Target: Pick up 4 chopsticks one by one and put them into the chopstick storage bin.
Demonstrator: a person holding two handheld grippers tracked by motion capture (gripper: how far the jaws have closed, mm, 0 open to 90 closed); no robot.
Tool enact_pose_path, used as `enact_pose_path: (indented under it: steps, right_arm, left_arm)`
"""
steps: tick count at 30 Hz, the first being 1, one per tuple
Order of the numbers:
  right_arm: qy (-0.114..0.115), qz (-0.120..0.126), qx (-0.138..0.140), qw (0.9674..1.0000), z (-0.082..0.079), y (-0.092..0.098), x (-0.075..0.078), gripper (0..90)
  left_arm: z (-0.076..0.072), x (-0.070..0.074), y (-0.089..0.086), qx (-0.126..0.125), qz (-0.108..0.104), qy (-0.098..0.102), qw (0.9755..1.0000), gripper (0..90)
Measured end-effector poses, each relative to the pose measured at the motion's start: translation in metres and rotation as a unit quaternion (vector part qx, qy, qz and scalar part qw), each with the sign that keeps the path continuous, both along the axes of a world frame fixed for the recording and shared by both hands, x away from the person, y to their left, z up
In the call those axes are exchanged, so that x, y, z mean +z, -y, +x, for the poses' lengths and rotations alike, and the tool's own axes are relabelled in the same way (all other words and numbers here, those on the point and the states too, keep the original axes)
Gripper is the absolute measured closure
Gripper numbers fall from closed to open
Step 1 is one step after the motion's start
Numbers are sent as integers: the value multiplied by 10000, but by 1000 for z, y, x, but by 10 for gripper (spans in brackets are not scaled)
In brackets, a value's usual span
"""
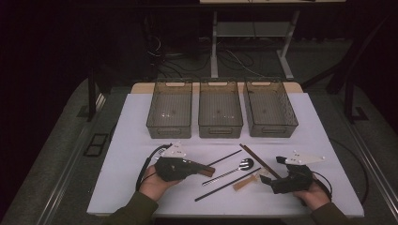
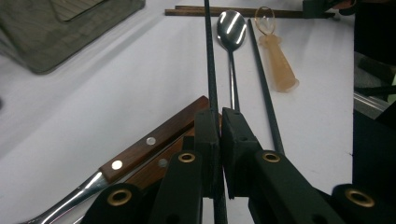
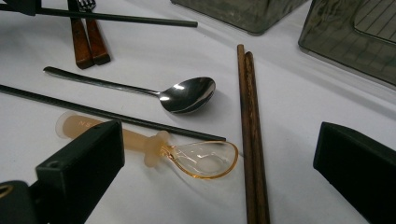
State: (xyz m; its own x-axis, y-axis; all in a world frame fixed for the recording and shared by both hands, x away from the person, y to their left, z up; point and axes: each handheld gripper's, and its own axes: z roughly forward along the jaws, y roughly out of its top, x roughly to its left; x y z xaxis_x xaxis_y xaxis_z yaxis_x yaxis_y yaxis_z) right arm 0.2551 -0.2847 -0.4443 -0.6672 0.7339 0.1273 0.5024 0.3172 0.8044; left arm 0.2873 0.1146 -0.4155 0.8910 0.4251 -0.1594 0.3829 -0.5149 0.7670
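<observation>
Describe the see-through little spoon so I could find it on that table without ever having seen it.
Start at the white table and look below the three grey bins, among the cutlery near the right gripper. There the small spoon lies between a black chopstick and a pair of brown wooden chopsticks. It alone is clear amber plastic with a stubby pale handle, unlike the shiny metal spoon nearby.

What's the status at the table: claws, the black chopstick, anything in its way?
Left claw shut on black chopstick. Right claw open, empty. Metal spoon lies alongside, close.
</observation>
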Motion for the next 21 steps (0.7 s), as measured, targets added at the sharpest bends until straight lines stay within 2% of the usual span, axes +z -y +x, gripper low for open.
enact_pose_path:
  steps: [11,14,21]
  right_arm:
    - [-5,18,-40,10000,0,1,1,15]
    - [-1,12,-31,10000,1,1,1,15]
    - [-6,7,-31,10000,1,1,1,15]
  left_arm:
    - [4,5,-15,216,-25,90,9997,852]
    - [5,6,-19,275,28,128,9995,852]
    - [8,10,-33,507,-73,181,9985,852]
